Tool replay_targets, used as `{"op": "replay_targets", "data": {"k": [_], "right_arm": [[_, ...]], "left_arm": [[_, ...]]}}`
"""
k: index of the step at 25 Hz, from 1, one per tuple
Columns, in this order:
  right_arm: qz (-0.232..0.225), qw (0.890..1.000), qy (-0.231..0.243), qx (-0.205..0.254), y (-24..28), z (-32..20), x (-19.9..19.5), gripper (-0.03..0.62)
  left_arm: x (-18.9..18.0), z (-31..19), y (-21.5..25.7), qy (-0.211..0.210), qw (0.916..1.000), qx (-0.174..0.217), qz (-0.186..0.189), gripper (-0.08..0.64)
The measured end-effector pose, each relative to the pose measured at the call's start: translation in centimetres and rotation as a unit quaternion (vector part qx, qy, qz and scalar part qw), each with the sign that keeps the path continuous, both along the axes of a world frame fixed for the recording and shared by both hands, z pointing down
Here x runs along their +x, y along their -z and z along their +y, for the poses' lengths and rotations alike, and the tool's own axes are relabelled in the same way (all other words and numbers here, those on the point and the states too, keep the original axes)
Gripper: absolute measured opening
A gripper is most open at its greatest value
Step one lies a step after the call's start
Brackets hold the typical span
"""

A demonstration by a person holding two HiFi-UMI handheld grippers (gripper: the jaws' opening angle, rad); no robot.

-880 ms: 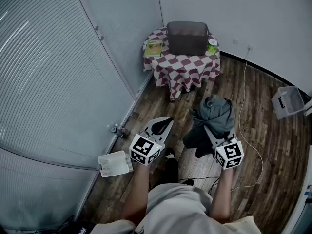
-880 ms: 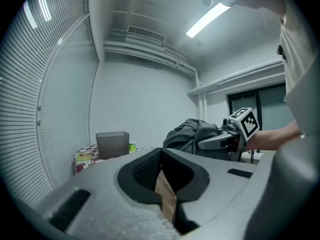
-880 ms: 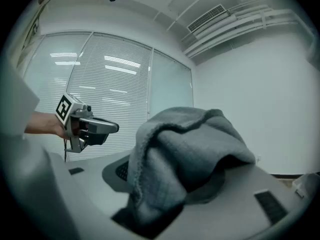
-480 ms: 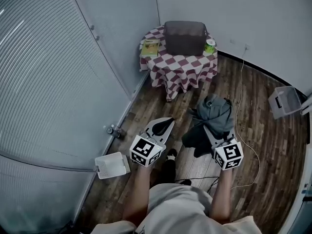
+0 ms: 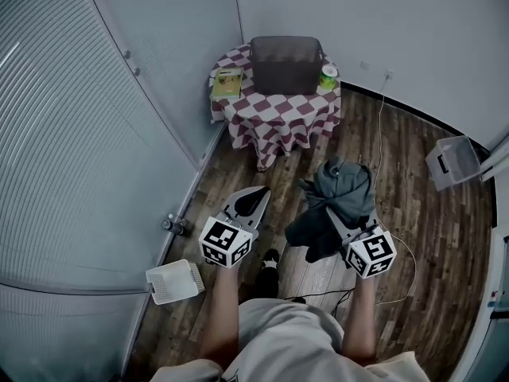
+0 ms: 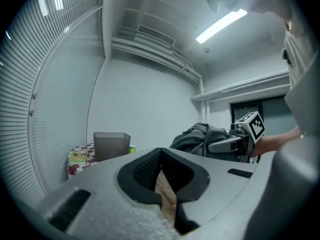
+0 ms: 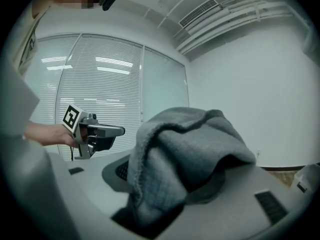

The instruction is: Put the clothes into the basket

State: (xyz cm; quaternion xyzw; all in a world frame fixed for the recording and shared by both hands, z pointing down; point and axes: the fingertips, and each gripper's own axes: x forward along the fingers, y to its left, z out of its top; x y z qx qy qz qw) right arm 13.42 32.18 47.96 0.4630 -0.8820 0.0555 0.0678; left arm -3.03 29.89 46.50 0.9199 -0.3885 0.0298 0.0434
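The right tongs (image 7: 170, 176) were clamped on a bundle of grey clothes (image 5: 342, 191), which draped over both jaws and hung in the air well short of the basket (image 5: 285, 64), on its near side and above the wooden floor (image 5: 421, 213). The basket, dark and open-topped, stood on a round surface (image 5: 278, 116) under a red-and-white checked cloth, with a book (image 5: 227, 83) just beside it on one side and a green tub (image 5: 328, 76) on the other. The left tongs (image 5: 253, 200) were closed on nothing, also well short of the basket.
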Motion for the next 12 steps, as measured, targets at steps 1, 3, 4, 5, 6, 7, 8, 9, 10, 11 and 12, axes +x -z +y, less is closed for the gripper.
{"op": "replay_targets", "data": {"k": [1, 3, 4, 5, 6, 7, 8, 9, 10, 11, 12], "right_arm": [[-0.001, 1.000, -0.002, -0.003, 0.0, -0.7, 0.1, 0.225], [-0.002, 1.000, -0.009, -0.007, -0.1, -2.3, 0.4, 0.226], [-0.002, 1.000, -0.012, -0.008, -0.1, -3.1, 0.4, 0.226], [0.000, 1.000, -0.014, -0.007, -0.2, -3.9, 0.4, 0.225], [0.004, 1.000, -0.015, -0.007, -0.2, -4.7, 0.4, 0.227], [0.009, 1.000, -0.014, -0.006, -0.2, -5.5, 0.2, 0.226], [0.016, 1.000, -0.012, -0.005, -0.2, -6.4, 0.1, 0.227], [0.022, 1.000, -0.010, -0.004, -0.1, -7.3, -0.1, 0.226], [0.027, 1.000, -0.010, -0.004, -0.1, -8.1, -0.3, 0.227], [0.032, 0.999, -0.012, -0.004, -0.1, -8.8, -0.5, 0.227], [0.035, 0.999, -0.014, -0.004, -0.2, -9.5, -0.7, 0.227]], "left_arm": [[0.1, -0.9, 0.1, -0.002, 1.0000, 0.002, 0.001, 0.014], [0.1, -2.7, 0.5, -0.003, 0.9999, 0.007, 0.006, 0.015], [0.2, -3.4, 0.4, -0.005, 0.9999, 0.010, 0.004, 0.014], [0.2, -4.2, 0.3, -0.007, 0.9999, 0.011, 0.000, 0.014], [0.2, -5.0, 0.2, -0.010, 0.9999, 0.011, 0.000, 0.014], [0.3, -5.9, 0.1, -0.012, 0.9999, 0.009, 0.005, 0.015], [0.2, -6.8, -0.1, -0.014, 0.9998, 0.005, 0.012, 0.015], [0.2, -7.8, -0.2, -0.016, 0.9997, 0.003, 0.016, 0.015], [0.0, -8.7, -0.4, -0.017, 0.9997, 0.001, 0.017, 0.014], [-0.2, -9.5, -0.6, -0.018, 0.9997, 0.000, 0.017, 0.014], [-0.4, -10.2, -0.8, -0.018, 0.9997, -0.001, 0.019, 0.015]]}}
